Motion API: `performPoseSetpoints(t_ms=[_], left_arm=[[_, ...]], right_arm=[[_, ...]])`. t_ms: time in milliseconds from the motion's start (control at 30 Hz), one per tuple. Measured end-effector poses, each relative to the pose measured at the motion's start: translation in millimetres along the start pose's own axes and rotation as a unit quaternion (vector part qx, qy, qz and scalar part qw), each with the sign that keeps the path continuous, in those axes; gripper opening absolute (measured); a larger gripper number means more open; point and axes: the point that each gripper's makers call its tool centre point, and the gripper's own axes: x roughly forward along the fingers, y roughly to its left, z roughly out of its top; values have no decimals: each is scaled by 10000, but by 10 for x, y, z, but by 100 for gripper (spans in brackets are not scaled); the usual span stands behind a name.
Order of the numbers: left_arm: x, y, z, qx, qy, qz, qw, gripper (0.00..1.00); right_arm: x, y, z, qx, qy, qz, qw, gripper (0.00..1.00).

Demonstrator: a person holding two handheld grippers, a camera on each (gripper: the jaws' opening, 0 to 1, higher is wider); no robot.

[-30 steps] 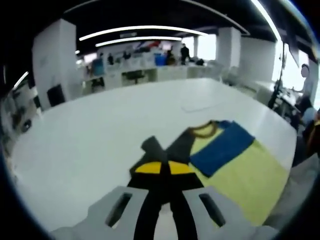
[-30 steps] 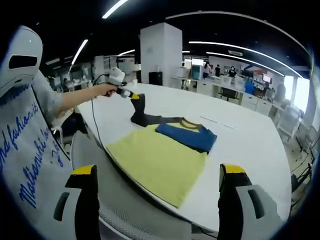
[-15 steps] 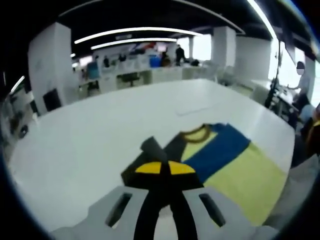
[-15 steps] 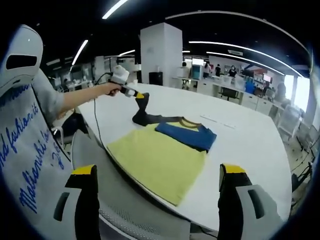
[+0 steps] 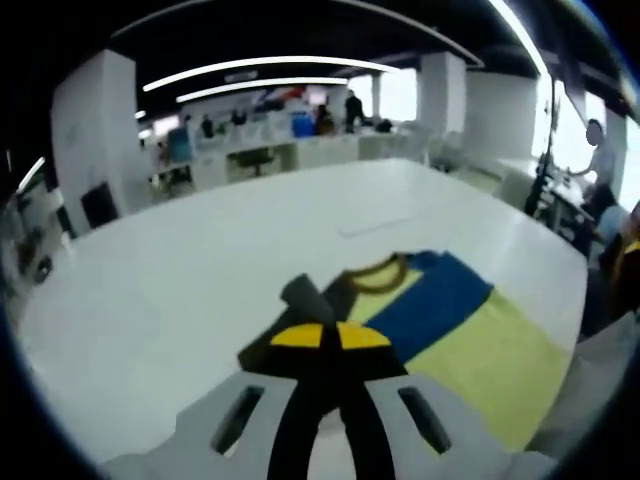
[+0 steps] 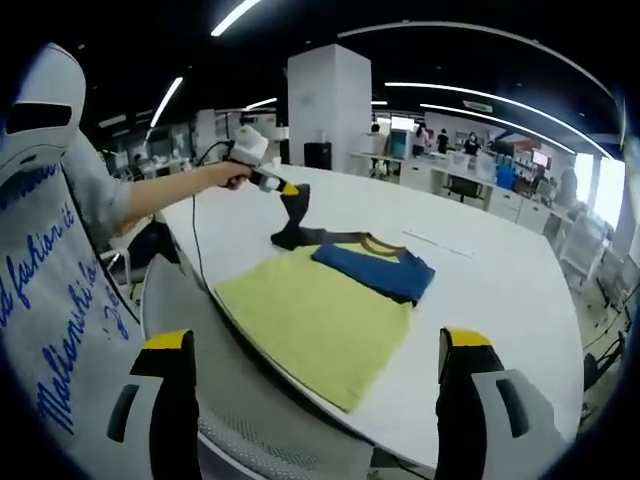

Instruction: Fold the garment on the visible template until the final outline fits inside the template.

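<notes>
on the person's grey shirt (image 6: pixel 45 300), blue script, partly readable: "fashion it" above a longer word too warped to make out. no other writing legible.

one shirt (image 6: pixel 325 305) on the white desk (image 6: pixel 500 270), mostly yellow, with a blue sleeve (image 6: pixel 375 270) folded across the chest and a brown collar (image 6: pixel 370 243). one dark sleeve (image 6: pixel 295 215) pulled up off the desk, its end pinched in the left tool (image 6: pixel 283 188), held in a hand (image 6: pixel 232 174) at the end of a bare forearm. in the left gripper view, same dark sleeve (image 5: pixel 300 300) running up between the yellow-tipped jaws of that tool (image 5: pixel 329 336), jaws nearly closed on the cloth; yellow body (image 5: pixel 480 355) and blue sleeve (image 5: pixel 430 305) lying flat to the right.

right tool (image 6: pixel 315 345) hanging near the desk edge, well apart from the shirt, two jaws spread wide, nothing between them. template outline not discernible under the cloth.

white chair back (image 6: pixel 40 110) beside the person. several people far off at the back desks, too small to count.
</notes>
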Motion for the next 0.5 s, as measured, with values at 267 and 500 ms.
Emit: performPoseSetpoints(t_ms=[267, 500], left_arm=[[36, -119, 82, 42, -63, -21, 10000, 0], [79, -236, 121, 83, -93, -54, 9999, 0]], right_arm=[[33, 19, -7, -102, 11, 150, 9998, 100], [15, 2, -4, -69, -64, 176, 9998, 100]])
